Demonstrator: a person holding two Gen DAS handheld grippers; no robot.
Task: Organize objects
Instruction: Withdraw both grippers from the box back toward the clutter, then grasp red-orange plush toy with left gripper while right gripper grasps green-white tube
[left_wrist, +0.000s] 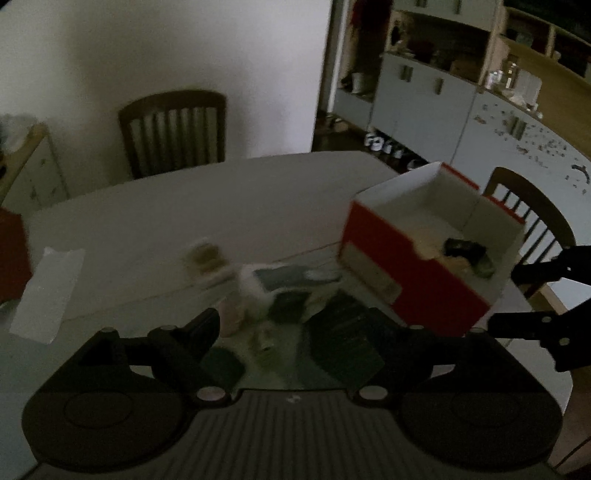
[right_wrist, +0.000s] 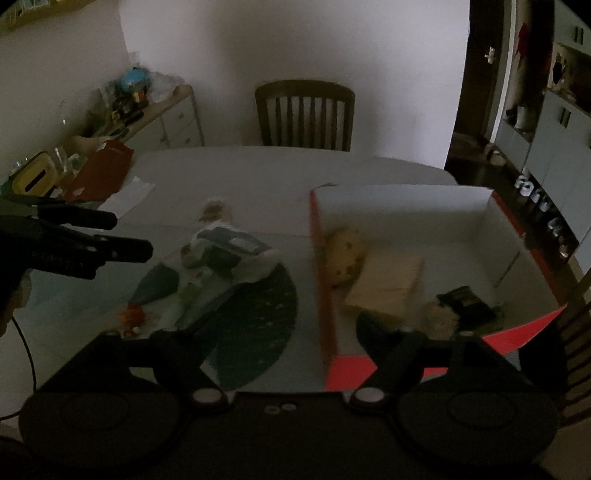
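hovering with left gripper (left_wrist: 291, 332) wide open, empty, over soft white crumpled plastic pouch (right_wrist: 229, 254) lying beside red-and-white cardboard box (right_wrist: 513, 218); probably light, slippery; pinching a bunched edge. right gripper (right_wrist: 291, 332) also open, empty.

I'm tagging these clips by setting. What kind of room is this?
Most likely a home dining area. A wooden slat-back chair stands at a pale table, a cluttered sideboard lines the wall, and grey cabinets with open shelves show through the doorway.
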